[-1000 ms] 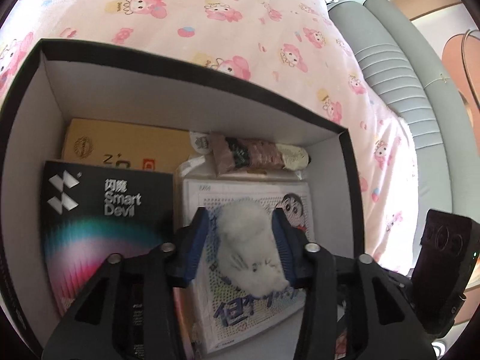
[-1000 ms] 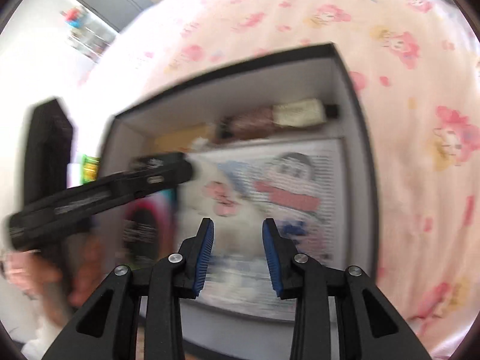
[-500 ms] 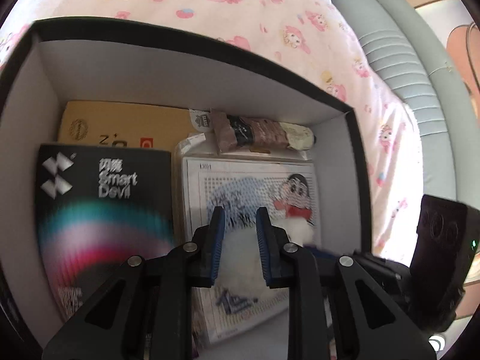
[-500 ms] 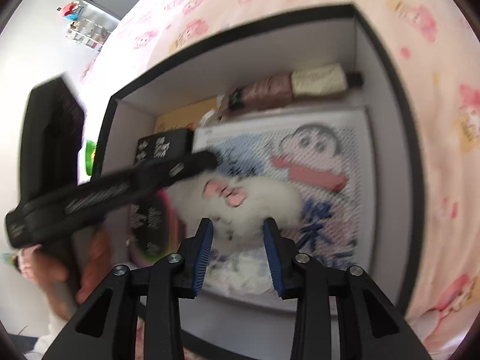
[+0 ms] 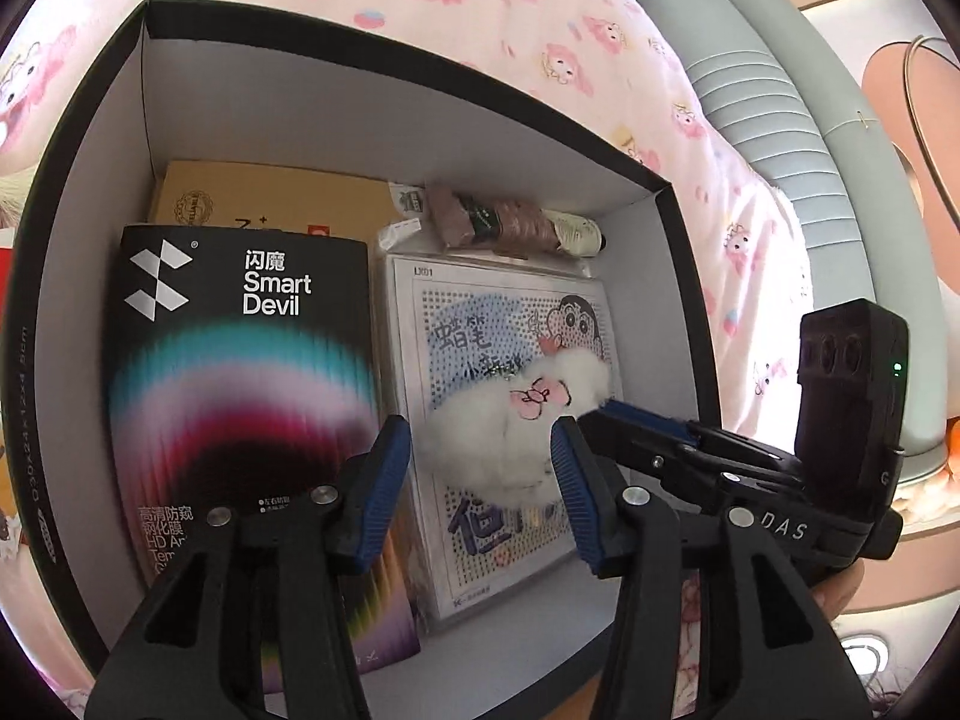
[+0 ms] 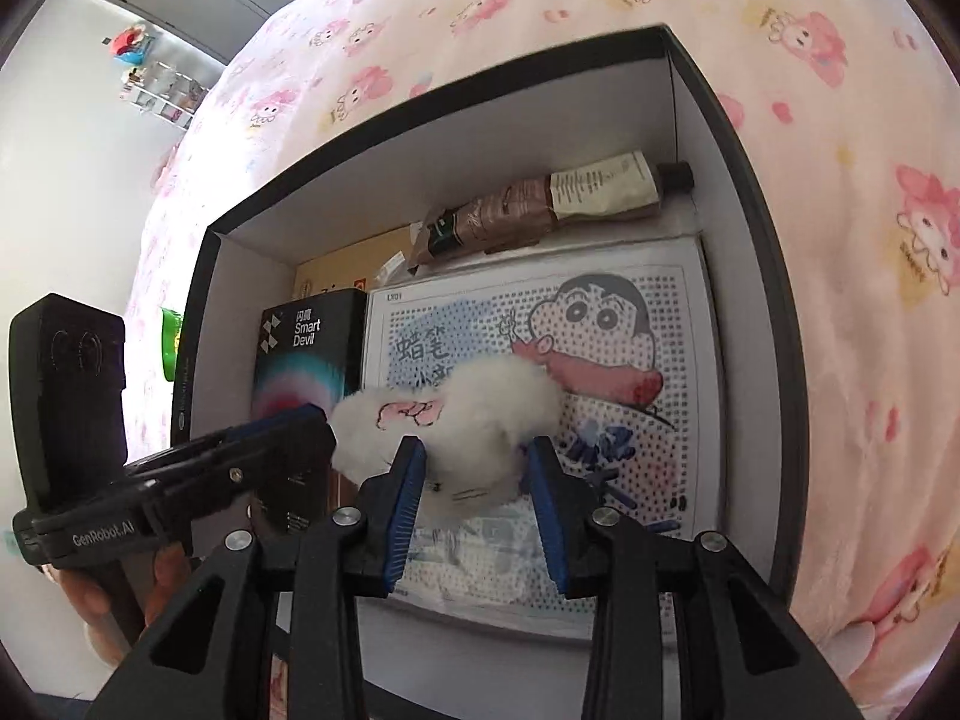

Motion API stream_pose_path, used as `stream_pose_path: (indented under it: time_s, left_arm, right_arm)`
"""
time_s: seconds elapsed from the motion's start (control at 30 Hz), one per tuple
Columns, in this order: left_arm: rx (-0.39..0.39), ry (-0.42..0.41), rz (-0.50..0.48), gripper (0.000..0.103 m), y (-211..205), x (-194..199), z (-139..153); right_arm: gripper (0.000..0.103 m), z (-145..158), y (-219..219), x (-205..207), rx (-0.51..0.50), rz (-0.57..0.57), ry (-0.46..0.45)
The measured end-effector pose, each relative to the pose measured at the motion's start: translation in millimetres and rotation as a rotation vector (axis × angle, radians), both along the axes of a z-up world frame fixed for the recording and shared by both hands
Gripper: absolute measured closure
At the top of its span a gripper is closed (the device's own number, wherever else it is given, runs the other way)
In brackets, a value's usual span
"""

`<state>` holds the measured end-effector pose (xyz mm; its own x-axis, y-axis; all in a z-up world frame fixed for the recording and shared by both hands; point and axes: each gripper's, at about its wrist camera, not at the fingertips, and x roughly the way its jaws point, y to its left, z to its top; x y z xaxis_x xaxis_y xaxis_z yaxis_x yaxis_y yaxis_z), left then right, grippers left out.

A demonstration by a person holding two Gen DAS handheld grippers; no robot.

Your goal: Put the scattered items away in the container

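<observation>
The left gripper (image 5: 480, 480) is shown with its jaws just reopened and standing apart, the white plush toy (image 5: 522, 420) lying between them untouched. The right gripper (image 6: 477, 498) is half open, its blue pads (image 6: 408, 498) flanking the toy's near end; whether they press it cannot be told. The toy rests on the cartoon bead-art sheet (image 6: 630, 360) inside the black box (image 5: 684, 276). A tube (image 6: 600, 186) lies at 12 o'clock of the sheet, the Smart Devil package (image 5: 240, 372) at 9 o'clock. A grey headboard (image 5: 780, 120) is seen only in the left view, a shelf (image 6: 156, 84) only in the right.
</observation>
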<state>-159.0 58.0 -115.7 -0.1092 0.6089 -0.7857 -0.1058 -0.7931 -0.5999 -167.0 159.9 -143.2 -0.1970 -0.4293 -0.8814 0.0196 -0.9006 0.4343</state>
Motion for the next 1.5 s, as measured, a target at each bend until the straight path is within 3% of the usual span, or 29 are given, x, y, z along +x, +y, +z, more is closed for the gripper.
stream_pose_path:
  time_s: [0.13,0.27,0.3,0.43,0.6,0.67,0.7,0.8,0.9,1.0,1.13,1.3,1.43,1.5]
  left_arm:
    - [-0.071,0.072,0.075,0.054,-16.9,15.5,13.1]
    - [0.022,0.033,0.061,0.054,-24.1,16.4,9.8]
    - [0.034,0.029,0.055,0.054,-23.6,17.5,9.7]
    - [0.077,-0.004,0.044,0.054,-21.5,19.3,6.6]
    - [0.132,-0.019,-0.011,0.055,-9.2,20.7,10.7]
    - [0.096,0.001,0.001,0.072,-1.9,20.1,8.4]
    - [0.071,0.007,0.012,0.074,-3.6,20.6,8.9]
    - [0.071,-0.001,0.039,0.078,-12.6,19.1,6.0]
    - [0.073,0.017,0.060,0.078,-20.9,18.6,11.0]
    - [0.119,-0.003,0.023,0.075,-22.4,19.4,11.7]
    - [0.125,-0.026,0.008,0.054,-23.3,21.8,11.4]
    - [0.104,-0.027,0.011,0.053,-26.6,23.3,10.9]
    - [0.132,-0.033,-0.015,0.053,-24.0,33.7,8.2]
    - [0.110,-0.042,-0.022,0.053,-18.3,36.4,-0.4]
  right_arm:
    - [0.071,1.7,-2.6,4.4,-0.036,0.058,0.018]
    - [0.071,11.6,-3.0,6.0,-0.048,0.048,0.061]
    - [0.071,-1.6,-8.5,6.1,-0.042,0.035,0.067]
    - [0.071,6.6,12.5,12.9,0.032,-0.015,0.082]
    - [0.071,6.8,10.3,13.4,0.086,0.012,0.101]
    - [0.071,7.6,13.1,14.1,0.095,0.020,0.104]
    - [0.071,6.2,13.8,13.6,0.099,0.021,0.099]
    - [0.071,2.4,15.2,12.6,0.121,0.030,0.082]
    - [0.072,2.9,3.7,17.0,0.157,0.107,0.097]
    - [0.072,3.1,0.0,17.5,0.093,0.133,0.083]
    - [0.072,1.6,11.1,14.1,0.076,0.097,0.076]
    - [0.072,8.0,22.9,15.6,0.099,0.047,0.093]
    - [0.072,3.4,13.0,17.7,0.126,0.106,0.075]
    - [0.072,-0.5,8.0,19.6,0.116,0.138,0.056]
